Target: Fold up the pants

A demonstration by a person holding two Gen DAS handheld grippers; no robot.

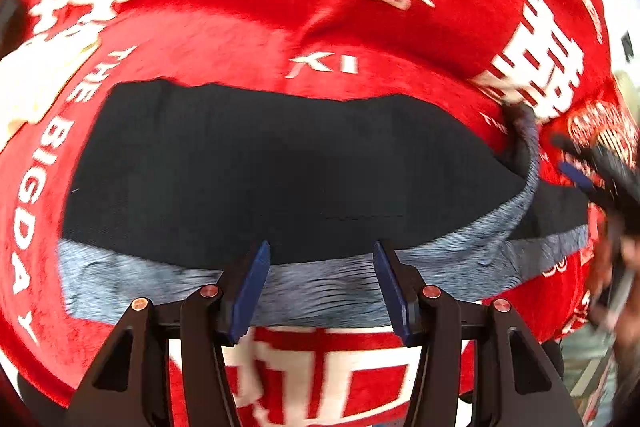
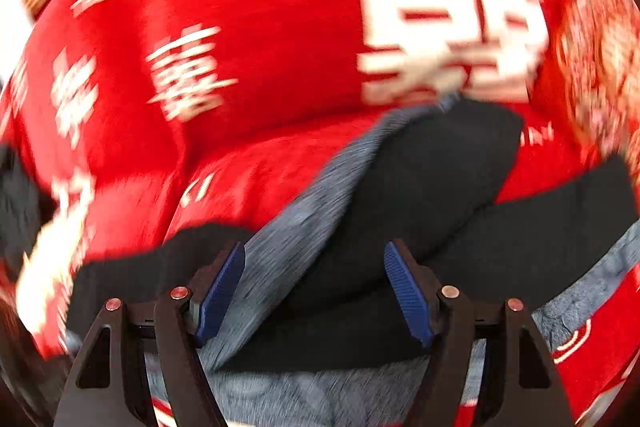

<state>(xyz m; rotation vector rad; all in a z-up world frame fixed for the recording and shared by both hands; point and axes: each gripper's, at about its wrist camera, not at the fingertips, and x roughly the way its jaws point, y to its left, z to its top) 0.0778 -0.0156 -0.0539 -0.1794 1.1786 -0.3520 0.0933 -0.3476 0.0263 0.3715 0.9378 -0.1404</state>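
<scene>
Left wrist view looks down on dark pants (image 1: 280,171) spread across the middle of the frame on a red blanket (image 1: 240,7) printed with white characters and the words "THE BIG DAY" down the left side. A gray waistband (image 1: 320,287) runs along the lower edge of the dark cloth, from lower left to the right, where it curls upward toward the upper right. The left gripper (image 1: 320,267) sits at the bottom centre with its two blue-padded fingers (image 1: 252,287) spread wide apart, the tips over the line where gray band meets dark cloth; nothing is held between them. Whether the tips touch the cloth cannot be told. At the right edge of the frame the right gripper (image 1: 592,171) shows as a blurred dark shape with a blue pad, just beside the curled end of the waistband.

Right wrist view is smeared by motion. The pants (image 2: 440,179) fill the lower right half, bunched into a rounded dark fold in the centre right with gray lining (image 2: 304,219) running diagonally from the lower centre up toward the middle of the frame. More gray shows at the bottom and lower right. The right gripper (image 2: 316,275) is at the bottom centre, its blue fingers (image 2: 220,287) wide apart, with the gray and dark cloth lying between and beyond them, not pinched. The red blanket (image 2: 260,7) covers the upper half.
</scene>
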